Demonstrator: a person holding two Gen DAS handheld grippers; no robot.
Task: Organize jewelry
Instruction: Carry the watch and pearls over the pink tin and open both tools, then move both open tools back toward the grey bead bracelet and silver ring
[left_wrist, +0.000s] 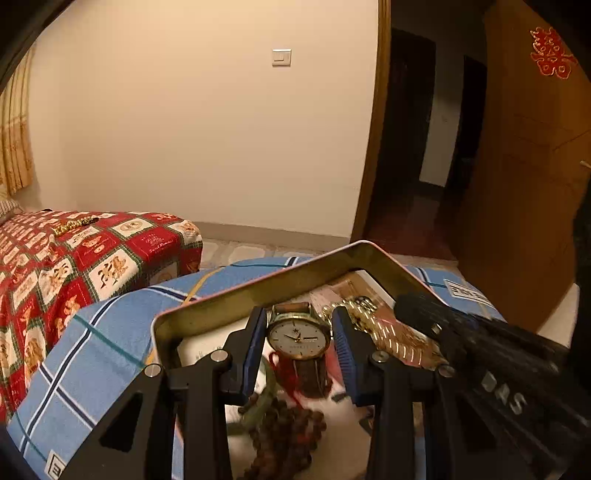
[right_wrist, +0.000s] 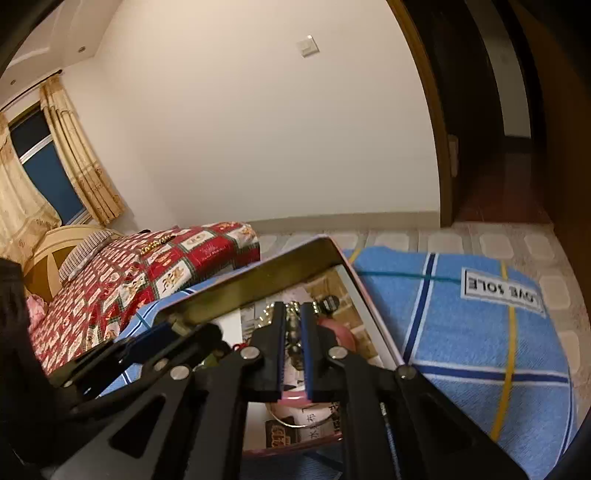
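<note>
Left wrist view: the left gripper (left_wrist: 299, 347) hangs released around the watch (left_wrist: 298, 338) inside the tin (left_wrist: 258, 291); the right gripper (right_wrist: 292, 347) looks clenched on a chain (right_wrist: 293, 325). Next, close on the watch.

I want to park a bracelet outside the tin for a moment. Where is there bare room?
The blue checked blanket right of the tin is bare out to its printed label. The tin's inside is crowded: watch, wooden beads, gold chain, and both tongs.
</note>
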